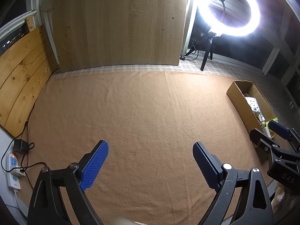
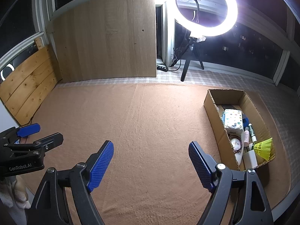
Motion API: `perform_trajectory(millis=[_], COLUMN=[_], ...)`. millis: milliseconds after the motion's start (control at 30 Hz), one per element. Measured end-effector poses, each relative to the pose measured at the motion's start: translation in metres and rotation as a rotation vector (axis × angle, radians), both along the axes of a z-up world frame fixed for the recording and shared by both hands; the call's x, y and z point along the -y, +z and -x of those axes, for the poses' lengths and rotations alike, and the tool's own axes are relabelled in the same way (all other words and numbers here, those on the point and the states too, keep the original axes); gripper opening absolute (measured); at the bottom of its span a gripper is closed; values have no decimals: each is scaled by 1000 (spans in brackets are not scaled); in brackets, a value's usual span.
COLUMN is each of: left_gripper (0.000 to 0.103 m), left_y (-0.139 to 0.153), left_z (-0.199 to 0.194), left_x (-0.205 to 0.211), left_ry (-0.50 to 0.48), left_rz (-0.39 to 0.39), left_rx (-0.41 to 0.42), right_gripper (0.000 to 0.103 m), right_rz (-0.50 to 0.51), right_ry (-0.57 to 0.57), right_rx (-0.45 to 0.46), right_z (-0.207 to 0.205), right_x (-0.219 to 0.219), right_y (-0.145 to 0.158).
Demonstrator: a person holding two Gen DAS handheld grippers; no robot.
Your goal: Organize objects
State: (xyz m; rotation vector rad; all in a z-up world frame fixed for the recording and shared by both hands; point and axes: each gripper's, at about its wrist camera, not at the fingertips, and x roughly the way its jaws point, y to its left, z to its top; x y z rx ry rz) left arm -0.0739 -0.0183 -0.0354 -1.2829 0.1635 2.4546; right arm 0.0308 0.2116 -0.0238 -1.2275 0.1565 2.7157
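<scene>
We see a salmon-orange blanket [image 2: 150, 121] underfoot, a brown cardboard box [image 2: 211, 103] at three o'clock holding a white pack with coloured dots [image 2: 233, 119] and a yellow shuttlecock [image 2: 263, 147], and blue ribbed pads [image 2: 102, 164] on black grippers.

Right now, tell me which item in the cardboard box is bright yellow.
The shuttlecock, at the near right corner of the cardboard box. Its yellow ribbed skirt stands out; the spotted packet and the tubes beside it are white or pale.
</scene>
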Motion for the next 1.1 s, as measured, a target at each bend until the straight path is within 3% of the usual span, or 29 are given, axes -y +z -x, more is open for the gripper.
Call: perform_trajectory(millis=[800, 1100], left_gripper=[97, 98], left_y=[-3, -18], left_z=[-6, -3], left_x=[6, 6], left_ry=[8, 0], left_rz=[1, 26], left_rx=[1, -5], right_gripper=[79, 79], right_rz=[9, 19], right_ry=[-1, -8], right_rx=[11, 38], right_z=[-3, 1], right_x=[6, 3], right_y=[-4, -17])
